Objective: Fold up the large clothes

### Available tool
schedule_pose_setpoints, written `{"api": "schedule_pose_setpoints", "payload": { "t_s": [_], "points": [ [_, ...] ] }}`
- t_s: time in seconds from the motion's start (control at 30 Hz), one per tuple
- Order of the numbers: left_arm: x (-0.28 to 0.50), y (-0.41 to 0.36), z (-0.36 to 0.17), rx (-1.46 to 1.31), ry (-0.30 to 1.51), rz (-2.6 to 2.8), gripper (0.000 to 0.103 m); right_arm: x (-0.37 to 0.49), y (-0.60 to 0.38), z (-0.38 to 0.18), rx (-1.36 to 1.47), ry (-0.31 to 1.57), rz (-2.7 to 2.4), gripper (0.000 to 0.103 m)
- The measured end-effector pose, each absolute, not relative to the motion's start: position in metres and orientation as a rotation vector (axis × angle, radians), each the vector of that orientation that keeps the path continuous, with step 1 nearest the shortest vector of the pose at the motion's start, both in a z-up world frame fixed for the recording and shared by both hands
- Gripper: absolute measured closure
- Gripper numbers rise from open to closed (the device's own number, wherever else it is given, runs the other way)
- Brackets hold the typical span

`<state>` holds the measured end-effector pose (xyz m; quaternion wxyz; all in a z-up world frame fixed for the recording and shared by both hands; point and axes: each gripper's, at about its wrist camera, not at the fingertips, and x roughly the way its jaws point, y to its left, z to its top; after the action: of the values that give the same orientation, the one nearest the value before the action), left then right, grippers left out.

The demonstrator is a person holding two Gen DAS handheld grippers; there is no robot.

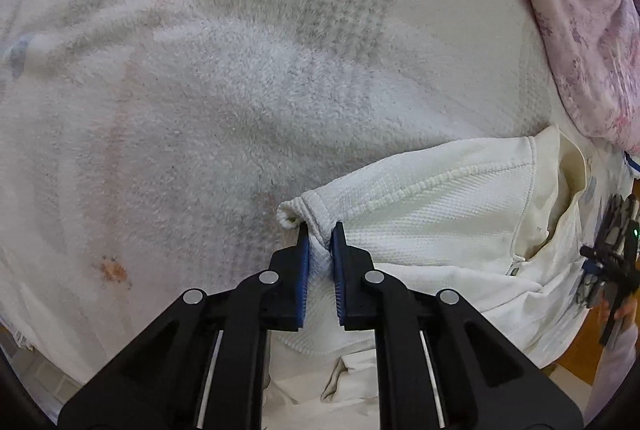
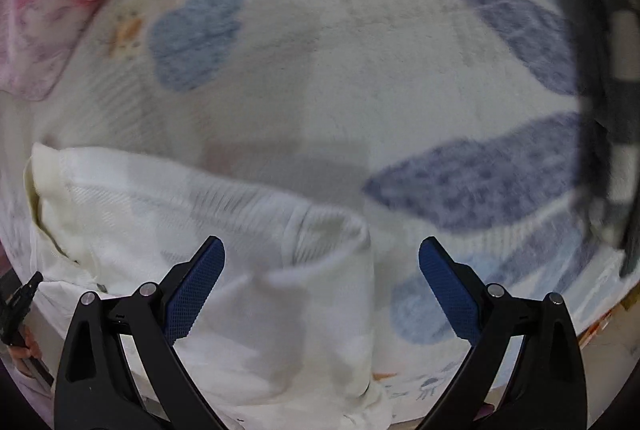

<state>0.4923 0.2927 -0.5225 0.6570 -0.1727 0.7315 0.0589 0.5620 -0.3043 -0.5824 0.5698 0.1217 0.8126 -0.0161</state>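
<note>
1 left gripper (image 1: 320, 236) pinches the white garment (image 1: 432, 206).

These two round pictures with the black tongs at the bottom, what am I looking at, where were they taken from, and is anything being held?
Each picture comes from a wide-angle camera mounted on a hand-held grasping tool, looking along its two blue-padded fingers. In the left tool's view, the left tool is pinched shut on a corner of a white garment. In the right tool's view, the right tool hangs open above the same garment and holds nothing. The garment lies on a fluffy blanket with blue prints, with a pink floral cloth at the edge.
</note>
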Motion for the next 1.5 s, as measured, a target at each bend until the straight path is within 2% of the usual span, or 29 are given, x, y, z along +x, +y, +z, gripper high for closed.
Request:
{"api": "schedule_pose_setpoints", "payload": {
  "t_s": [0.1,0.2,0.3,0.33,0.37,0.4,0.43,0.47,0.57,0.7,0.73,0.77,0.8,0.83,0.87,1.03,1.13,1.27,1.33,1.37,1.4,1.43,1.47,1.5],
  "points": [
    [0.489,0.293,-0.522,-0.383,1.650,0.156,0.093,0.557,-0.303,-0.604,0.273,1.971,-0.049,0.007],
    [0.490,0.288,-0.522,-0.337,1.656,0.165,0.093,0.555,-0.298,-0.599,0.234,1.949,-0.075,0.007],
    [0.488,0.287,-0.519,-0.337,1.647,0.183,0.093,0.547,-0.292,-0.591,0.172,1.899,-0.041,0.013],
    [0.488,0.287,-0.517,-0.346,1.641,0.190,0.093,0.544,-0.290,-0.587,0.145,1.879,-0.020,0.023],
    [0.486,0.287,-0.514,-0.352,1.631,0.194,0.094,0.543,-0.289,-0.583,0.142,1.862,-0.004,0.042],
    [0.484,0.285,-0.511,-0.344,1.619,0.196,0.094,0.542,-0.290,-0.576,0.149,1.843,0.001,0.056],
    [0.482,0.285,-0.507,-0.332,1.611,0.195,0.094,0.541,-0.291,-0.570,0.192,1.832,0.012,0.080],
    [0.480,0.284,-0.503,-0.318,1.605,0.194,0.094,0.540,-0.293,-0.565,0.220,1.821,0.007,0.090],
    [0.474,0.283,-0.490,-0.313,1.588,0.193,0.094,0.535,-0.290,-0.544,0.177,1.773,-0.008,0.092],
    [0.466,0.286,-0.477,-0.313,1.576,0.171,0.092,0.529,-0.281,-0.532,0.049,1.760,-0.024,0.090],
    [0.466,0.280,-0.480,-0.294,1.584,0.167,0.089,0.530,-0.278,-0.535,-0.020,1.771,-0.048,0.066],
    [0.468,0.282,-0.482,-0.266,1.589,0.170,0.079,0.532,-0.276,-0.542,-0.138,1.803,-0.118,0.020],
    [0.471,0.284,-0.486,-0.212,1.595,0.204,0.050,0.532,-0.275,-0.543,-0.194,1.802,-0.160,0.010],
    [0.474,0.283,-0.490,-0.167,1.611,0.248,0.036,0.534,-0.274,-0.539,-0.209,1.779,-0.163,0.010],
    [0.477,0.285,-0.492,-0.156,1.617,0.260,0.031,0.537,-0.269,-0.531,-0.193,1.747,-0.128,0.010],
    [0.506,0.263,-0.475,-0.293,1.563,0.020,0.029,0.566,-0.209,-0.493,-0.036,1.622,0.283,0.010],
    [0.541,0.221,-0.486,-0.357,1.553,-0.133,0.029,0.596,-0.159,-0.504,-0.014,1.597,0.398,0.010],
    [0.579,0.149,-0.525,-0.335,1.564,-0.252,0.028,0.626,-0.124,-0.528,0.077,1.588,0.435,0.019],
    [0.592,0.128,-0.549,-0.285,1.582,-0.265,0.028,0.635,-0.112,-0.549,0.031,1.655,0.399,0.020],
    [0.596,0.121,-0.562,-0.253,1.606,-0.233,0.031,0.636,-0.112,-0.561,0.030,1.703,0.367,0.031],
    [0.597,0.118,-0.567,-0.231,1.601,-0.199,0.034,0.637,-0.114,-0.562,0.020,1.693,0.343,0.036],
    [0.598,0.115,-0.563,-0.188,1.589,-0.171,0.045,0.637,-0.116,-0.559,0.004,1.678,0.329,0.049],
    [0.598,0.114,-0.561,-0.150,1.596,-0.142,0.068,0.637,-0.118,-0.557,-0.016,1.676,0.322,0.072],
    [0.598,0.117,-0.557,-0.162,1.609,-0.149,0.079,0.634,-0.125,-0.551,-0.007,1.678,0.340,0.081]
  ]
}}
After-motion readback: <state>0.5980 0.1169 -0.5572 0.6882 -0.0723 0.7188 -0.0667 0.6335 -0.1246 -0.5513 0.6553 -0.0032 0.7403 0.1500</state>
